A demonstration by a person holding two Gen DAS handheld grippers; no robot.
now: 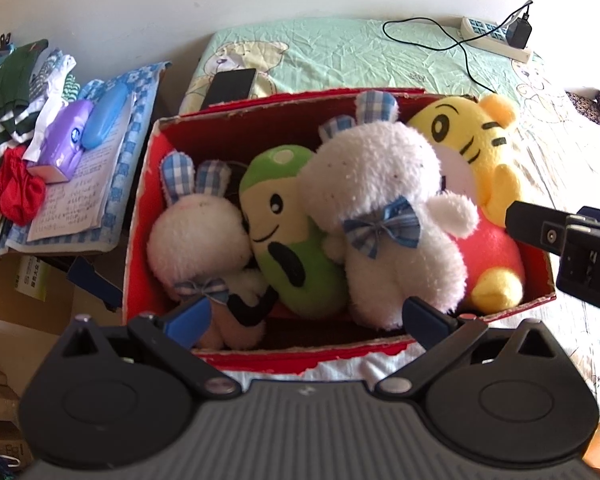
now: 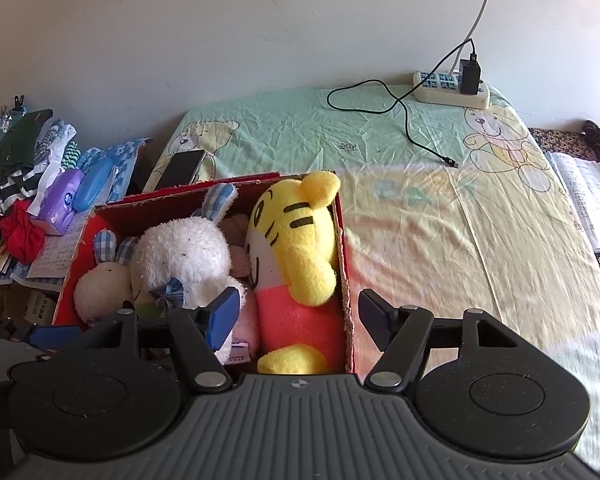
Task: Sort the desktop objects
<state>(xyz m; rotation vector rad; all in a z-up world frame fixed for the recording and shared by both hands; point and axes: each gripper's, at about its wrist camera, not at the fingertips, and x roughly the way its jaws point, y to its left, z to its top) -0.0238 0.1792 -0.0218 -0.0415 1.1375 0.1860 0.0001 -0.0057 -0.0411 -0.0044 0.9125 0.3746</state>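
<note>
- We see a red cardboard box (image 1: pixel 148 200) standing on the bed sheet (image 2: pixel 440 208), packed with plush toys.
- Our left gripper (image 1: pixel 310 318) hangs over the near edge of the box with its blue-tipped fingers (image 1: pixel 190 320) spread wide and holding nothing. Between them lie the large white rabbit (image 1: pixel 384 216), the green bean-shaped plush (image 1: pixel 284 216) and a black curved piece we cannot identify.
- The small white rabbit (image 1: pixel 198 236) sits at the left end of the box, just beside the left finger; the yellow tiger (image 1: pixel 480 148) leans in the right end.
- Our right gripper (image 2: pixel 296 318) is likewise spread and empty. The tiger's red body and the box's right wall lie between its fingers, the right one outside the box over the sheet.
- In the left wrist view the right gripper shows only as a dark block at the right edge.
- The green plush is almost wholly hidden in the right wrist view, and a pinkish toy behind the tiger cannot be made out.
- A phone (image 2: pixel 182 168) lies behind the box; a power strip (image 2: pixel 452 90) with a charger sits at the far edge.
- On the side table a purple tissue pack (image 1: pixel 66 140) carries a round blue logo we cannot read; the printed pages under it are too small to read. Pale letters on the sheet are washed out.
</note>
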